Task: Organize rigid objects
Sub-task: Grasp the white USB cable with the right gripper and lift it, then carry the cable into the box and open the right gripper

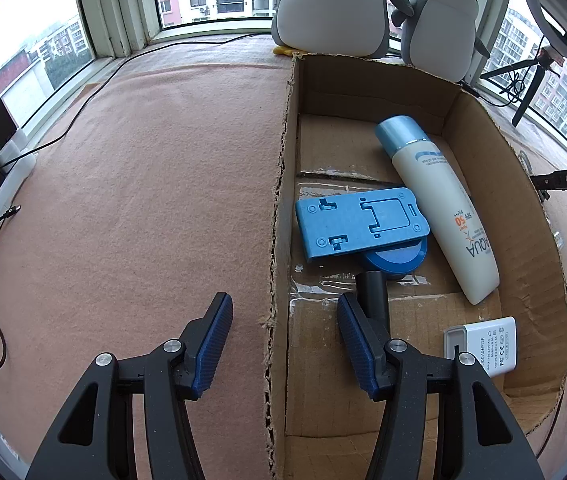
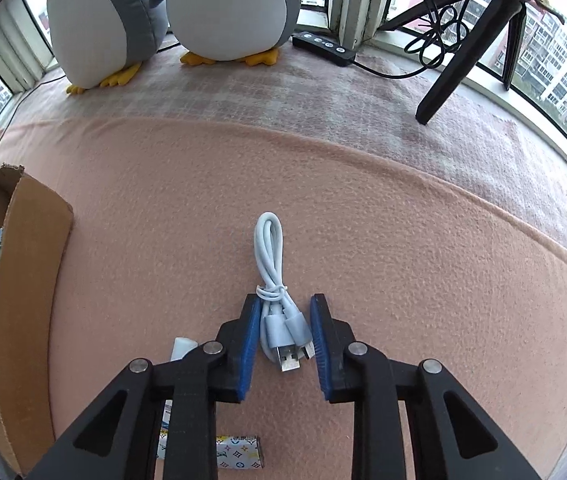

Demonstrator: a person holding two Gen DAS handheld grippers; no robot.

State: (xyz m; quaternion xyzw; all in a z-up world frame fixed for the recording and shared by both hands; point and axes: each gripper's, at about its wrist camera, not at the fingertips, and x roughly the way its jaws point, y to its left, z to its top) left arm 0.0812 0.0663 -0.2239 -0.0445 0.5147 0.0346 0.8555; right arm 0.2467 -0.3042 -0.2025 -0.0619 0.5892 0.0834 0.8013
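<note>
Straddling the cable [image 2: 276,280], your right gripper [image 2: 281,344] has its jaws apart, one blue pad on either side of the white bundle's plug end; the left pad looks to touch the cable, the right pad stands just clear. The cable lies on the pink mat [image 2: 403,260], its loop pointing to 12 o'clock and its USB plug toward 6. At 9 o'clock in that view stands the box [image 2: 35,248] wall. Near 7 o'clock, partly hidden under the gripper, lies a small patterned pack [image 2: 239,450].

Your left gripper [image 1: 283,344] hangs spread wide over the box's [image 1: 279,240] torn left wall, holding nothing: one finger over the mat, the other inside the box. In the box (left wrist view) lie a blue plate [image 1: 359,224] at 12 o'clock, resting on a blue disc [image 1: 397,258] with a black stem; a white bottle [image 1: 439,208] at 1 o'clock, cap pointing away; and a white adapter [image 1: 487,344] at 3 o'clock.
</note>
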